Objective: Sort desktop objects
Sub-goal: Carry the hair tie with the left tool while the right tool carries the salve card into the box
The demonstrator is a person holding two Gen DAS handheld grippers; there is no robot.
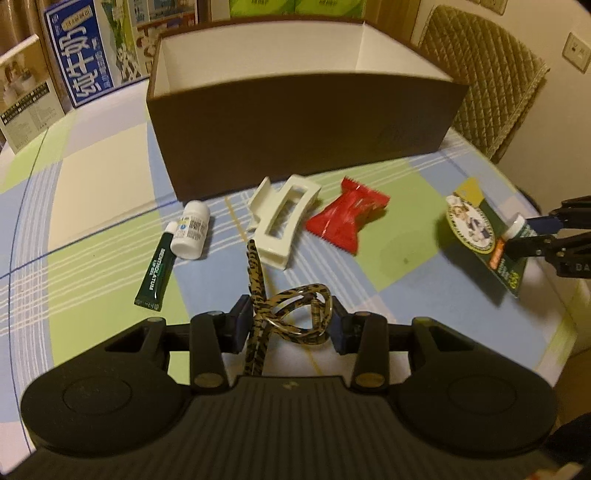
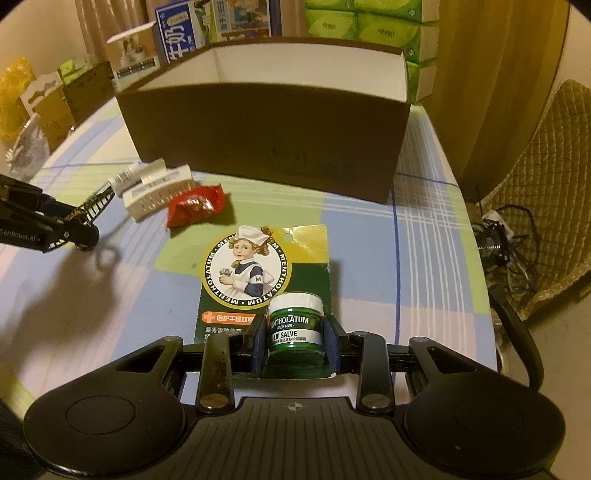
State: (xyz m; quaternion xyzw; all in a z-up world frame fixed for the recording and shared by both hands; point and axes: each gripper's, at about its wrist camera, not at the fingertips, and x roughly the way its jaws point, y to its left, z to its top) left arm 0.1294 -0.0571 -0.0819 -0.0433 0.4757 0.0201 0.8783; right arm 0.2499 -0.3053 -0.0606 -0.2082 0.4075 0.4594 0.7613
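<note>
My left gripper [image 1: 290, 325] is shut on a leopard-print hair clip [image 1: 284, 314], held low over the table. My right gripper [image 2: 295, 341] is shut on the green jar of a Mentholatum lip salve card pack [image 2: 264, 266]; the pack also shows at the right of the left wrist view [image 1: 476, 229]. On the table in front of the brown box [image 1: 306, 122] lie a green lip gel tube [image 1: 155, 273], a white bottle [image 1: 192, 230], a white claw clip [image 1: 284, 218] and a red candy wrapper [image 1: 347, 218].
The brown box [image 2: 266, 140] is open-topped with a white inside. Cartons and tissue packs [image 2: 369, 22] stand behind it. A quilted chair [image 1: 491, 81] is at the right, with cables [image 2: 509, 236] on the floor beyond the table edge.
</note>
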